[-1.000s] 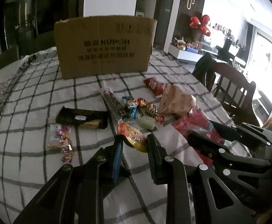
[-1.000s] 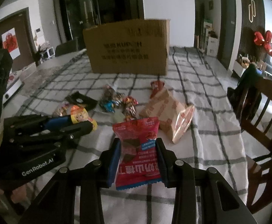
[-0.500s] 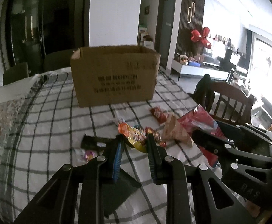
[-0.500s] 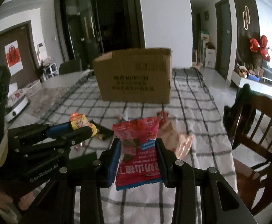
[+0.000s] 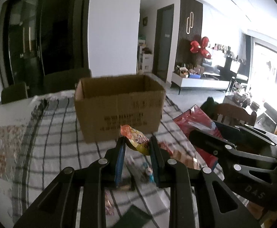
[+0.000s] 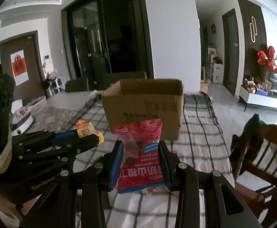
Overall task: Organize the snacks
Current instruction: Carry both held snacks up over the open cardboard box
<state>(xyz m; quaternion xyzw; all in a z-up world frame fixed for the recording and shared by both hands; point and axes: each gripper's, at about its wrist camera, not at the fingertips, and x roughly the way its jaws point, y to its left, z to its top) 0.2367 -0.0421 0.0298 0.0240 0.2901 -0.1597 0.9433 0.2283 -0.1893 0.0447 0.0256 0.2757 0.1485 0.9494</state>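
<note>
The left hand-held gripper point(image 5: 136, 144) pinches a small yellow-orange snack packet point(image 5: 136, 139) between its fingertips, held in the air above the checked counter point(image 5: 49, 133). Just to its right, the right hand-held gripper point(image 6: 141, 150) pinches a red snack bag point(image 6: 141, 152), which stands upright between its pads. Both point toward an open cardboard box point(image 5: 119, 106) standing farther back on the counter; its floor is hidden. More snacks point(image 5: 176, 152), blurred, lie on the counter below.
</note>
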